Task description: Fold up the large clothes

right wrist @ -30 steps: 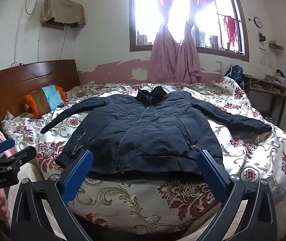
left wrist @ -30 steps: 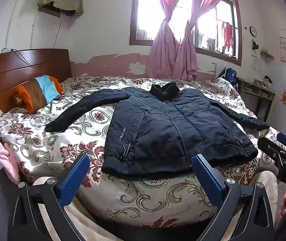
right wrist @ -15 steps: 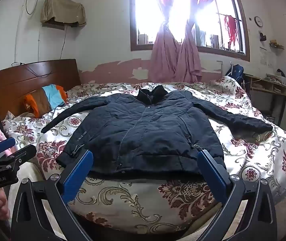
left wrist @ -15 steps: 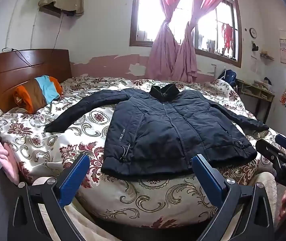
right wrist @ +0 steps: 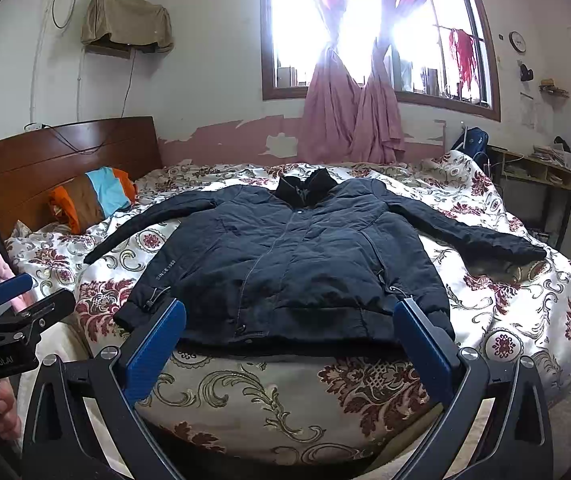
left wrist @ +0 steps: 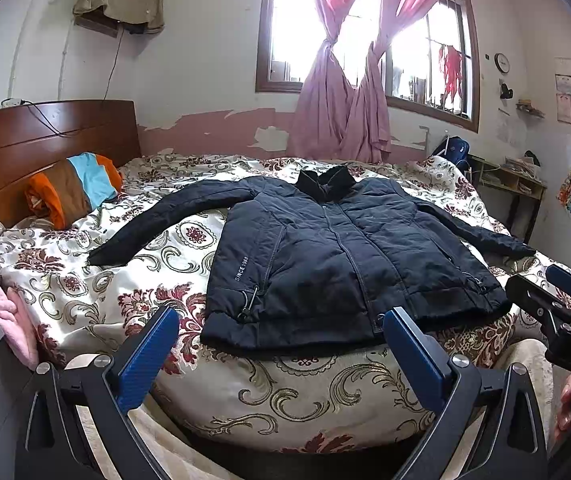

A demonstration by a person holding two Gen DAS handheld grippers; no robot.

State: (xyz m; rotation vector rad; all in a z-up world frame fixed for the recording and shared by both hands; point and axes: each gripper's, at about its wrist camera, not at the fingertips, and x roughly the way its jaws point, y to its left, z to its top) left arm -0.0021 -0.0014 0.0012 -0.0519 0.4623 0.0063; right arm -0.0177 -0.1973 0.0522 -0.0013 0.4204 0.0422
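Observation:
A dark navy padded jacket point(left wrist: 325, 256) lies flat and face up on the bed, collar toward the window, both sleeves spread out to the sides; it also shows in the right wrist view point(right wrist: 293, 264). My left gripper point(left wrist: 281, 344) is open and empty, held just short of the jacket's hem at the bed's near edge. My right gripper point(right wrist: 289, 340) is open and empty, also just in front of the hem. Each gripper shows in the other's view, the right one point(left wrist: 557, 312) at the right edge, the left one point(right wrist: 9, 312) at the left edge.
The bed point(left wrist: 97, 280) has a floral cover and a wooden headboard point(left wrist: 45, 140) at the left. An orange, brown and blue pillow point(left wrist: 73, 190) lies near the headboard. Pink fabric point(left wrist: 1, 312) hangs at the left. A desk point(left wrist: 505, 184) stands at the right wall.
Both grippers have crept slightly closer to the bed and the jacket; the view has shifted a little. Both stay open and empty.

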